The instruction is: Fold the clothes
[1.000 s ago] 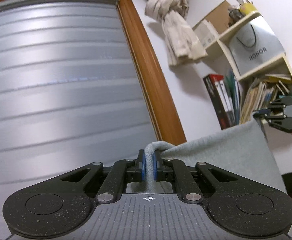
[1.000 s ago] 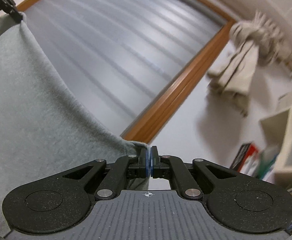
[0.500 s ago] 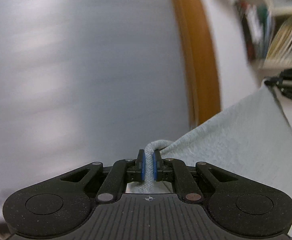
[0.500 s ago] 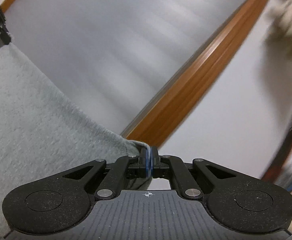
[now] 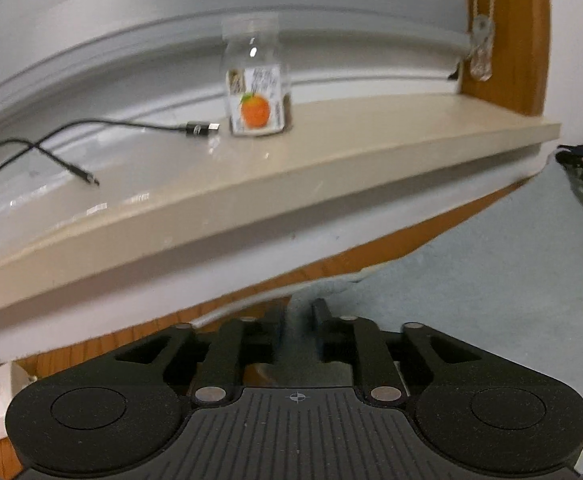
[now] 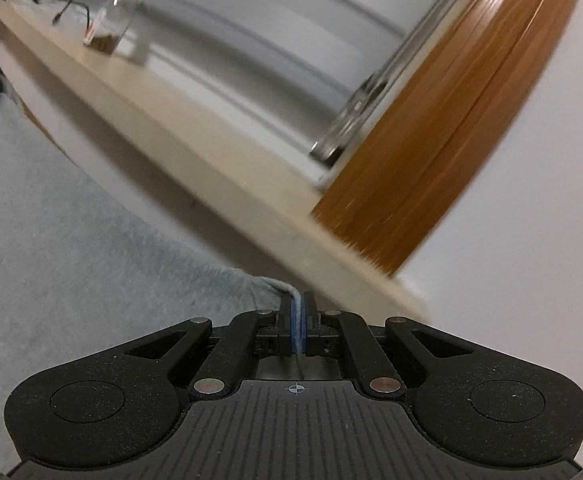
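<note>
Now the left gripper [image 5: 297,312] fingers have just been opening around the grey cloth [image 5: 491,280] — right gripper [image 6: 298,312] pinches its edge at 12 o'clock.

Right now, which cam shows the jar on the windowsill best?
Left wrist. The jar stands upright on the windowsill, near centre, with its orange-fruit label readable. The right wrist view shows the same jar only small, tilted and blurred at the top left corner.
</note>
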